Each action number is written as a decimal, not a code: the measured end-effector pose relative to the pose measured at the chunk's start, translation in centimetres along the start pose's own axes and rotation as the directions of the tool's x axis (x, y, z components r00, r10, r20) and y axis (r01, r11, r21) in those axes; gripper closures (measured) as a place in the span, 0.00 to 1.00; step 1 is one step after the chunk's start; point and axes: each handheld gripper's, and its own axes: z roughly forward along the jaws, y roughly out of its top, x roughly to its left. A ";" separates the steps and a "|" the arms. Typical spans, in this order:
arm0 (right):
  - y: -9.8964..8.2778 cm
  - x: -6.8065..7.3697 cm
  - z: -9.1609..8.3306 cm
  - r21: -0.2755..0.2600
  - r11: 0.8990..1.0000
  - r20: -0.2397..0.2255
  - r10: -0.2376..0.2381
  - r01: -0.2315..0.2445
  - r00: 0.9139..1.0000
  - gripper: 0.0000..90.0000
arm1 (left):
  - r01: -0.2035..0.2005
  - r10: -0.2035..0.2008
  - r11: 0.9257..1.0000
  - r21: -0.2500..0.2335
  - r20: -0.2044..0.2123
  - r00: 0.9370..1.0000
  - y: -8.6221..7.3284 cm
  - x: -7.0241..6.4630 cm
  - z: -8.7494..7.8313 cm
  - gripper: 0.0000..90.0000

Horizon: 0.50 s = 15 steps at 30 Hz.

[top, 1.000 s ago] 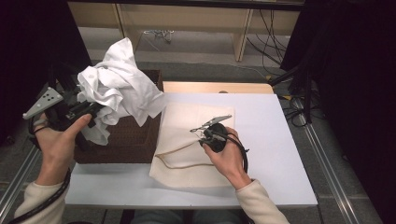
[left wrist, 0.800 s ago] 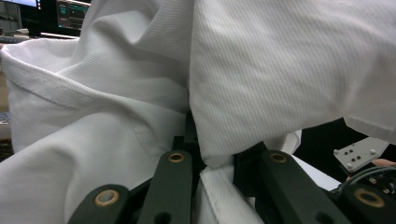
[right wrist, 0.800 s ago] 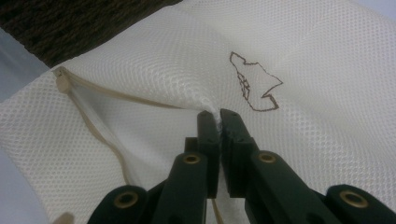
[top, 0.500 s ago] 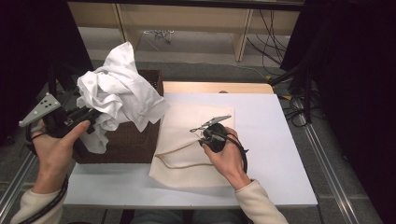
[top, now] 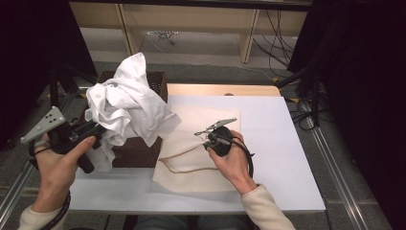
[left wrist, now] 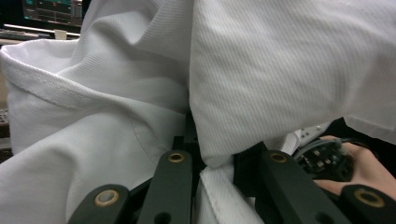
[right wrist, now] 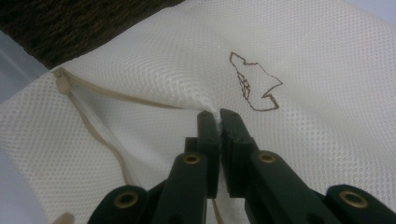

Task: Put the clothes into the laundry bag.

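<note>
Left gripper [top: 93,132] – fingers clamped on white shirt [top: 125,106], bunched above basket [top: 139,152] at desk's [top: 287,158] left edge. Against a second ago, I see shirt carried slightly left and lower, drape spreading toward mesh bag [top: 191,148]. Right gripper [right wrist: 219,116] unmoved – fingers closed, pinching bag fabric near zipper [right wrist: 88,126]. I judge bag mouth being held ready; loading shirt comes next.
</note>
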 end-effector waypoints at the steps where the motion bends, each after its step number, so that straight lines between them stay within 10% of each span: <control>1: 0.0 -0.1 0.0 0.001 1.000 0.002 -0.011 0.011 1.000 0.98 | 0.001 -0.001 1.000 0.000 0.007 1.000 -0.1 -0.2 -0.1 0.88; 15: 0.1 -0.1 0.0 -0.010 1.000 0.006 0.002 -0.002 1.000 0.98 | -0.001 -0.002 0.999 0.042 0.085 0.996 -1.3 -2.2 -1.3 0.88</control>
